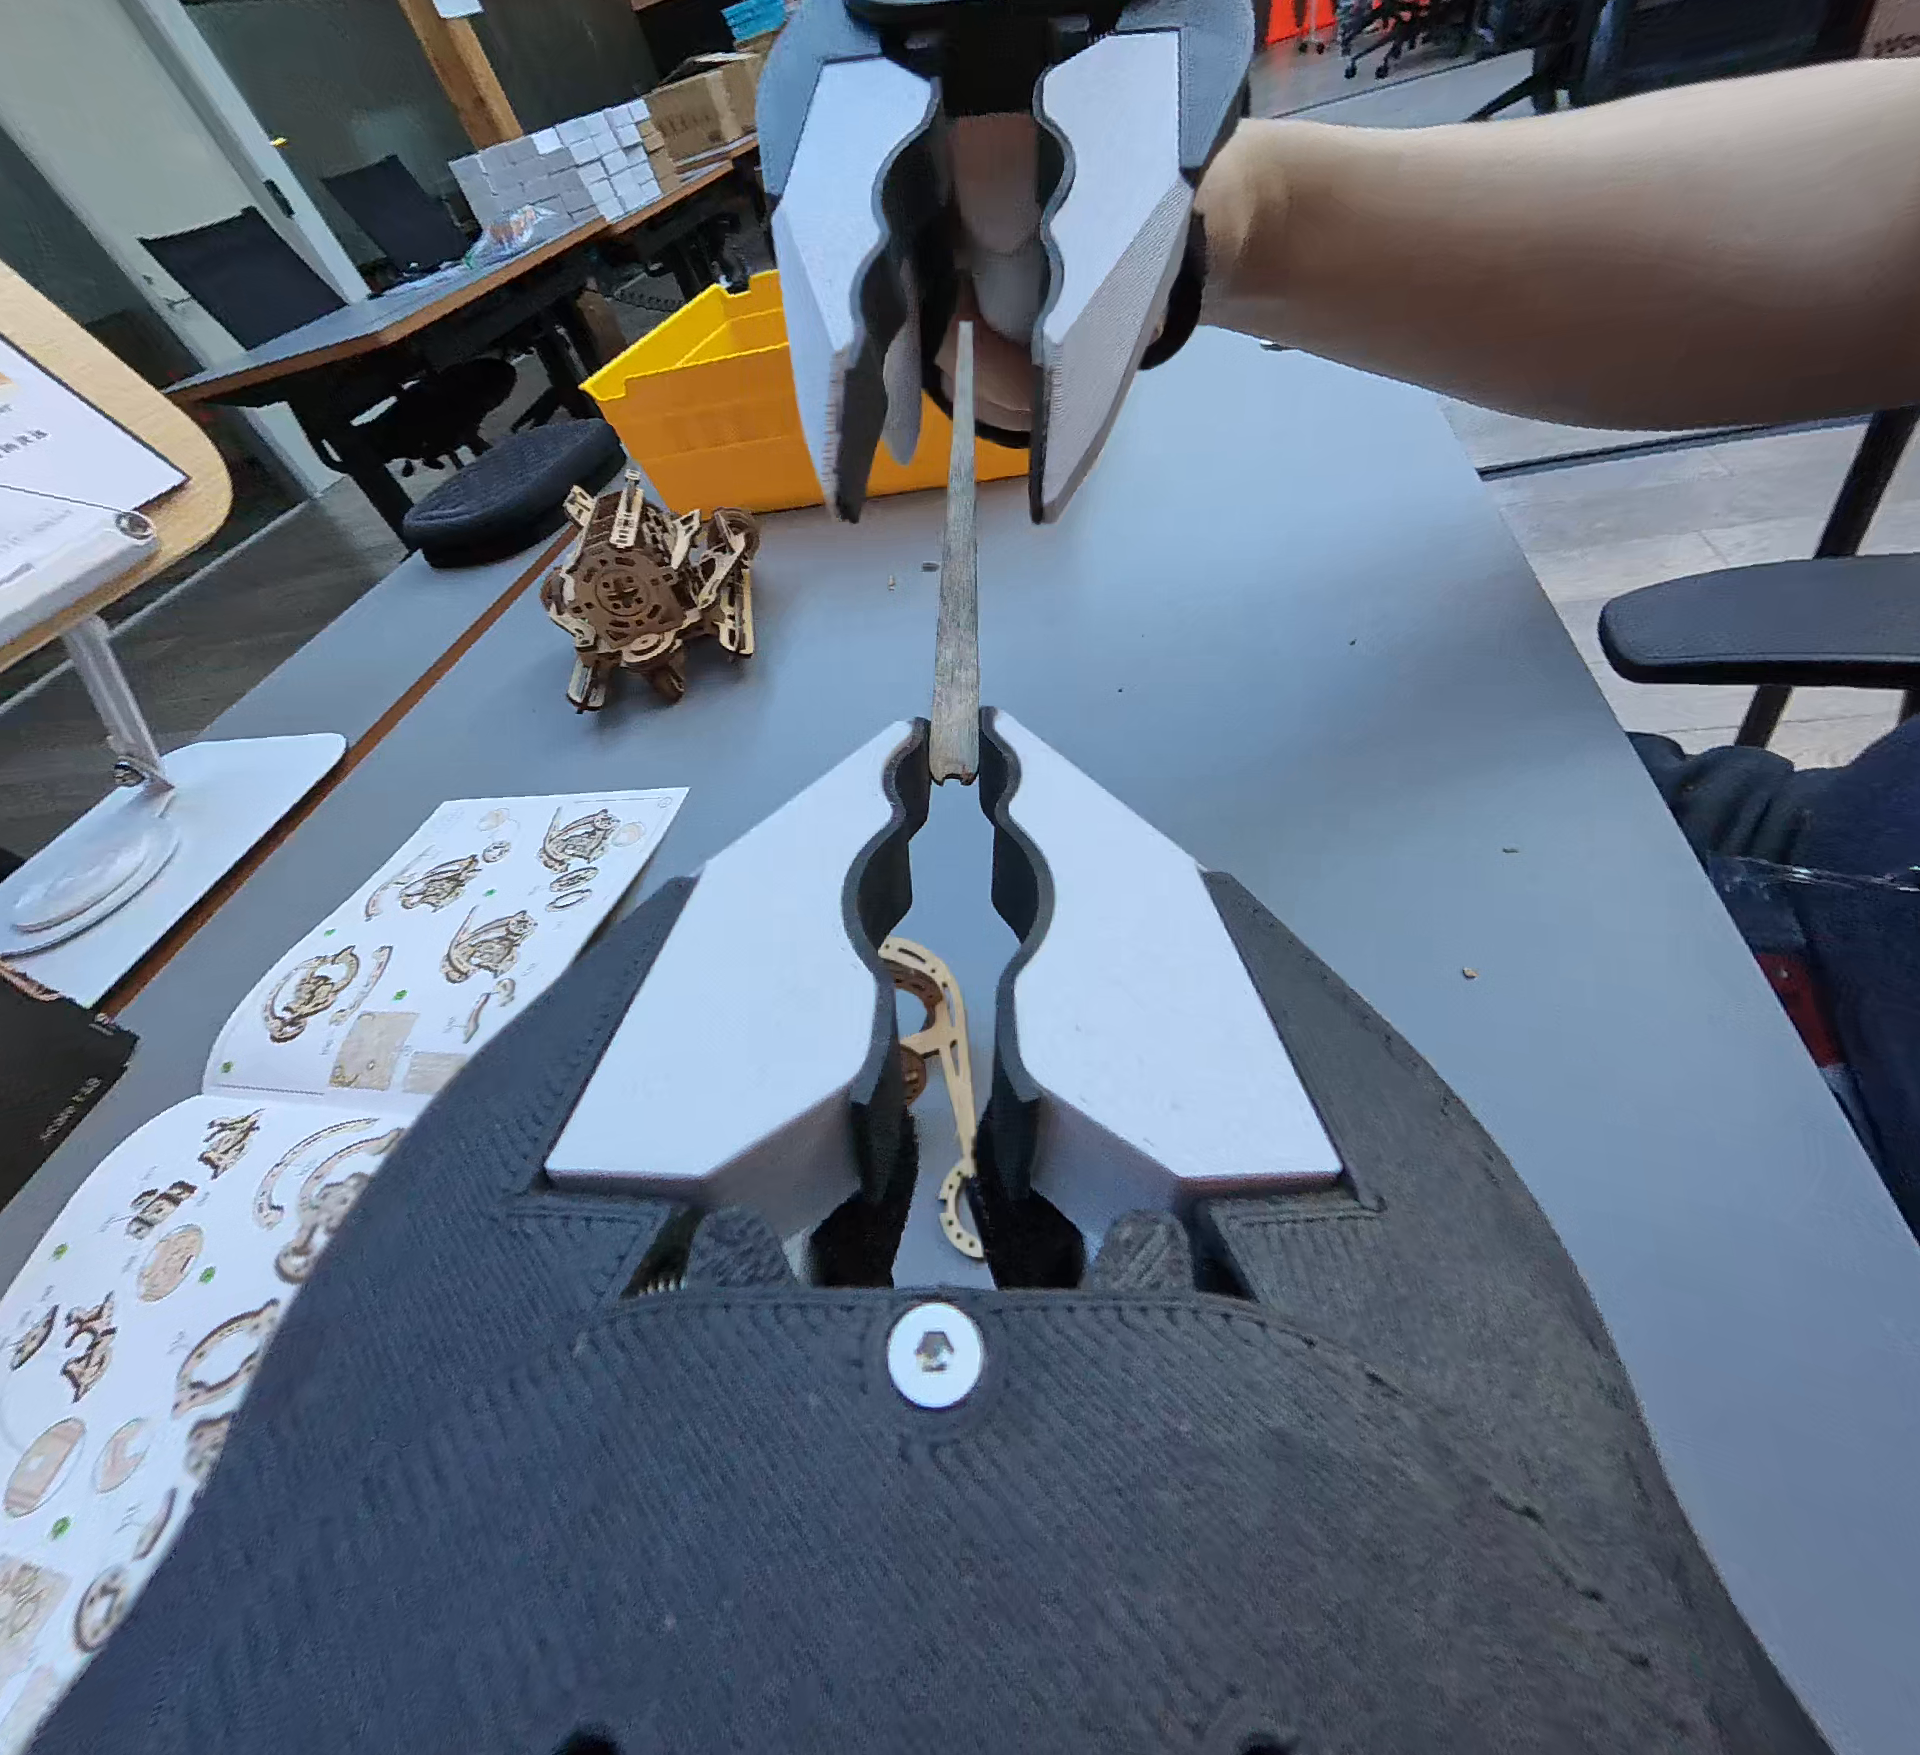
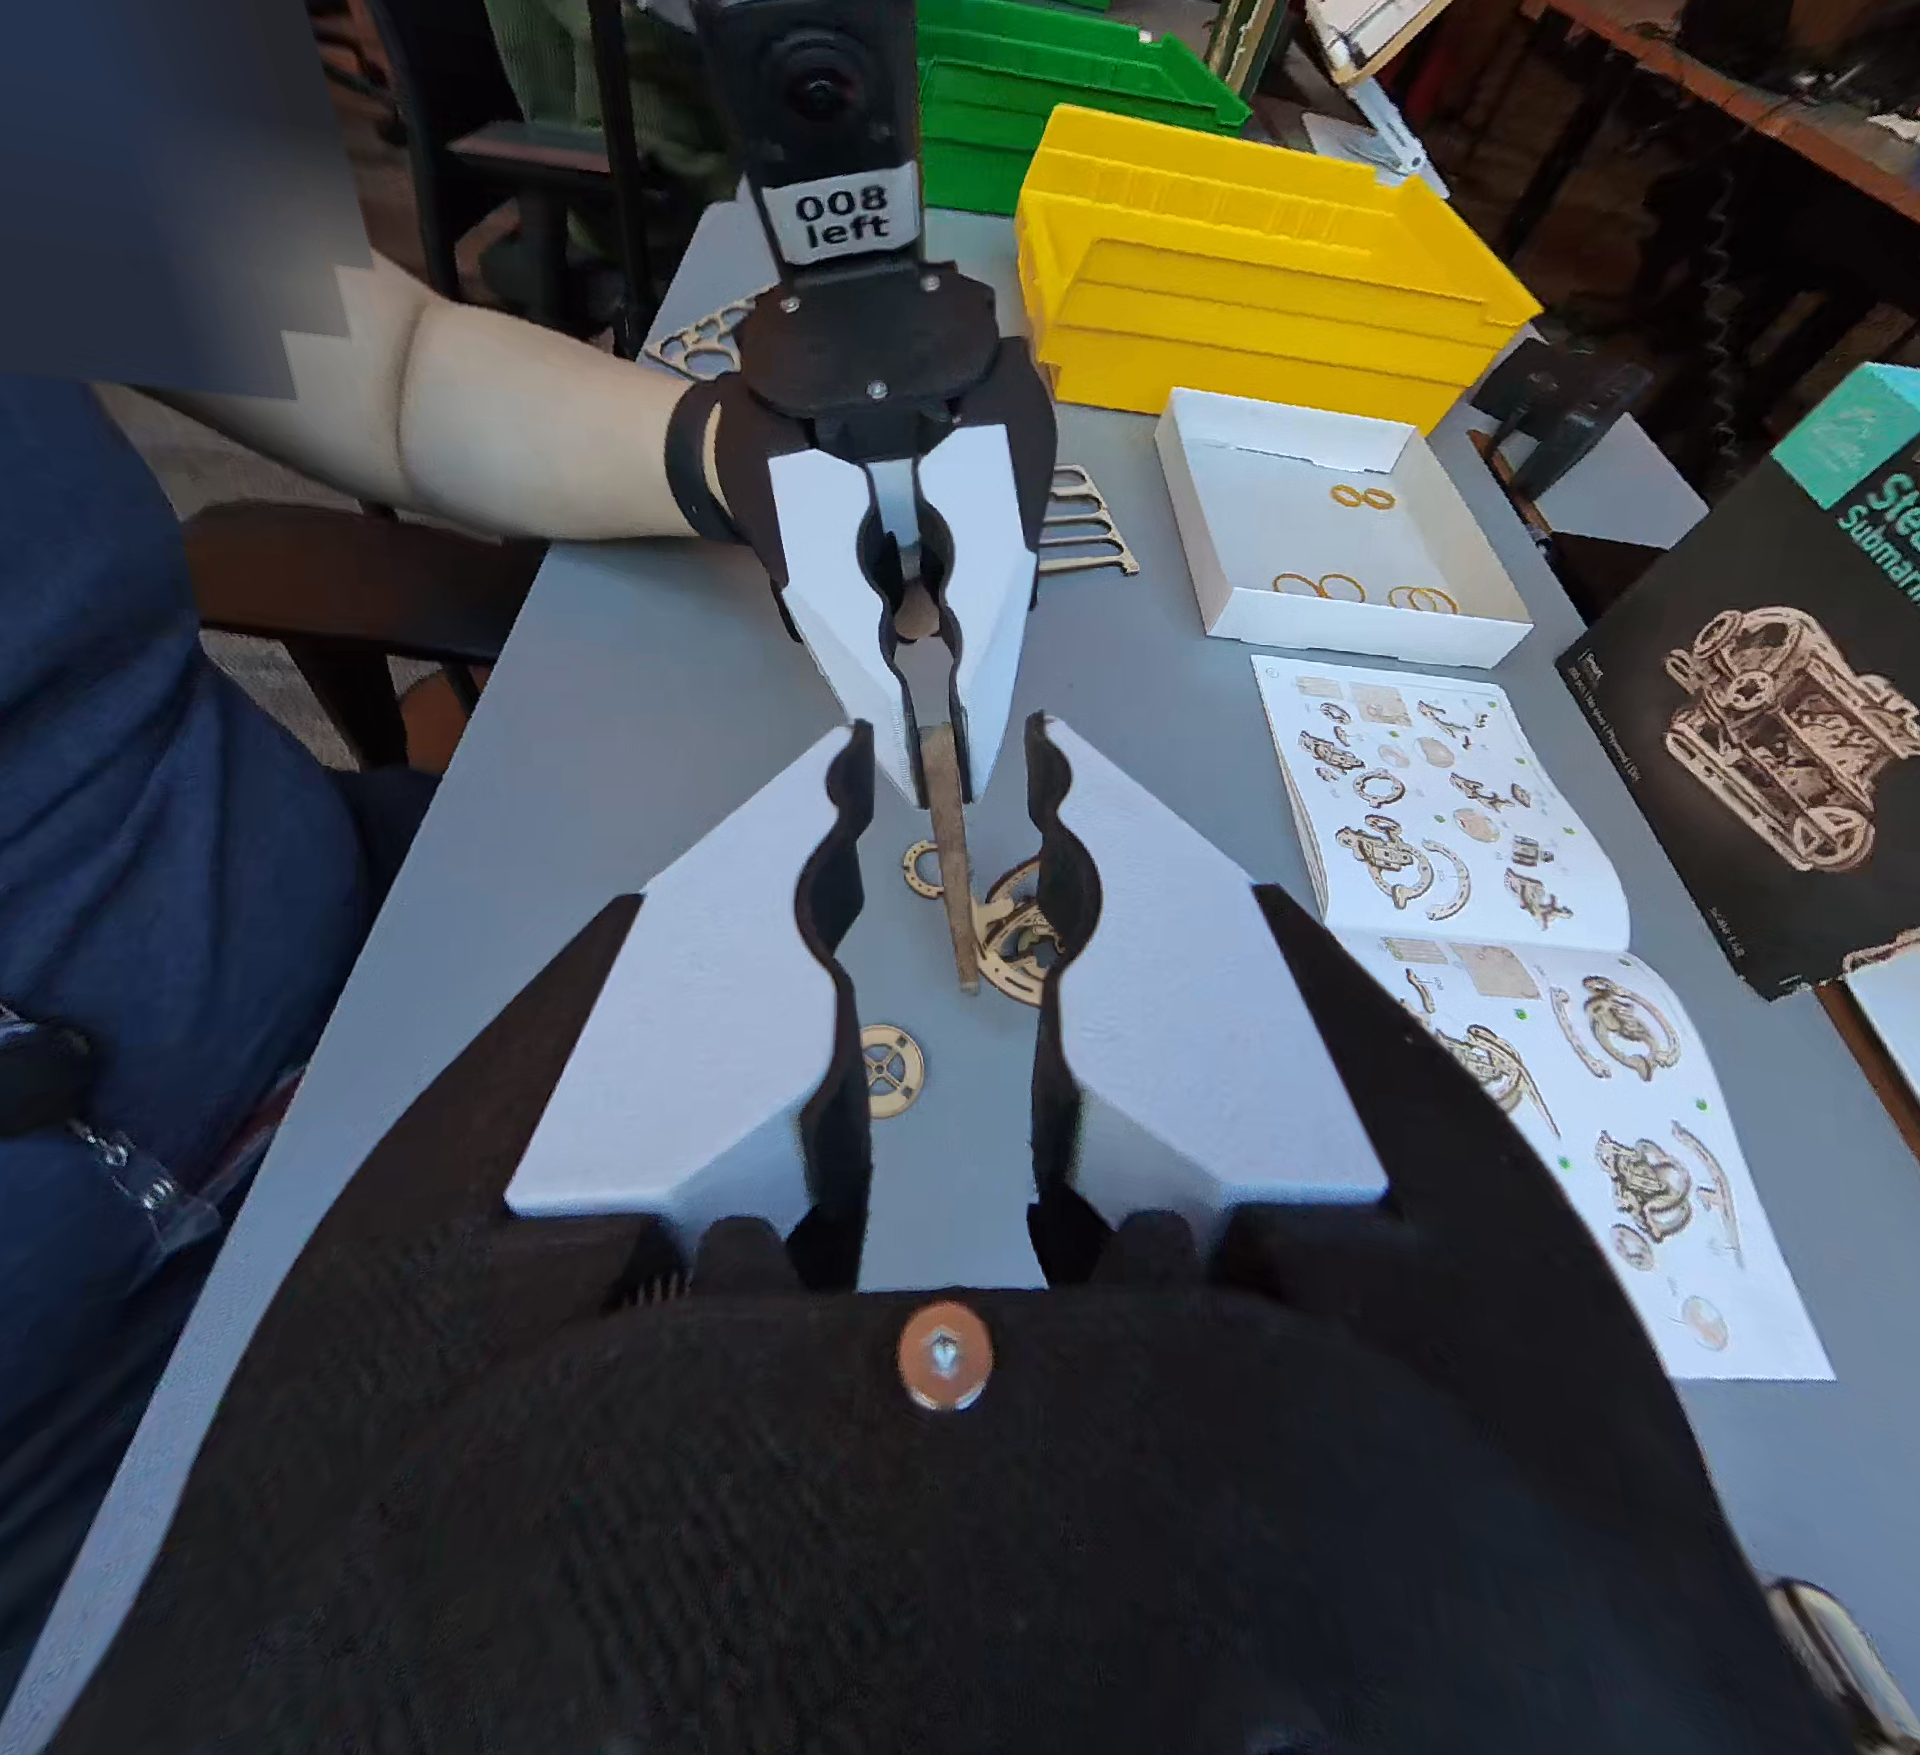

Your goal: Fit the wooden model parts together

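My left gripper is shut on one end of a thin wooden strip, held above the grey table. The strip points forward into the gap between the fingers of my right gripper, which faces it, open and not touching. In the right wrist view the right gripper is open around the strip's free end, and the left gripper grips the far end. Loose flat wooden parts lie below: a small ring, a curved piece and a spoked wheel. A partly built wooden model stands farther left.
An open instruction booklet lies beside the parts. A white tray holds rubber bands. Stacked yellow bins and green bins stand behind it. The black kit box, cut-out wooden sheets and a chair armrest border the table.
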### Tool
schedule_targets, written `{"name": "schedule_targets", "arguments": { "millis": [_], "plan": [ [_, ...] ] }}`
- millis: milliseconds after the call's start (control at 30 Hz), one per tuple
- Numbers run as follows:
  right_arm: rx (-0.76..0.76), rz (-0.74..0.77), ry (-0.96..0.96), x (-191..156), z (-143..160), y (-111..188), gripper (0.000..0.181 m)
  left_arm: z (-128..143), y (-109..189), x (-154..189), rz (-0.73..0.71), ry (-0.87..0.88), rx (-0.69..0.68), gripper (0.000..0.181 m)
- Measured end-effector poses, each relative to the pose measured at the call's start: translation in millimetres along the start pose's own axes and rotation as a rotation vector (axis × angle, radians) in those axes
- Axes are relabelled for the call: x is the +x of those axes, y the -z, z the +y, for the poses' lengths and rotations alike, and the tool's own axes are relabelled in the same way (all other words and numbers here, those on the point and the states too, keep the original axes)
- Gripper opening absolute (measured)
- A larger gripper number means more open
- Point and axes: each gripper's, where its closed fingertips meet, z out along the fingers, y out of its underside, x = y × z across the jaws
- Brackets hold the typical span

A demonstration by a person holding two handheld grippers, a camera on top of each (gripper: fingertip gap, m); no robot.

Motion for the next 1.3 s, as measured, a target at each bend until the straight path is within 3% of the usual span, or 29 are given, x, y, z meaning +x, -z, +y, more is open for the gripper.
{"name": "schedule_targets", "arguments": {
  "millis": [33,167,333,667,967,1300],
  "plan": [
    [-0.026,-0.012,0.025,-2.9,2.4,-2.4,0.026,0.4,-0.8,2.0,0.012,0.005,0.001,0.007],
    [-0.058,-0.012,0.077,-6.0,4.4,-4.9,0.027,-5.8,0.4,7.0,0.061,0.056,0.047,0.007],
    [-0.033,-0.019,0.071,-8.7,4.3,-7.8,0.014,-13.7,5.3,6.8,0.084,0.09,0.098,0.007],
    [-0.066,-0.028,0.07,-9.9,12.1,-15.8,0.005,-11.0,3.5,8.8,0.095,0.094,0.083,0.007],
    [-0.014,-0.018,0.056,-9.9,6.0,-15.1,0.007,-11.3,4.5,9.3,0.097,0.091,0.083,0.007],
    [-0.066,-0.029,0.061,-11.3,12.8,-15.8,0.005,-7.4,3.0,10.3,0.107,0.097,0.063,0.007]
  ]
}}
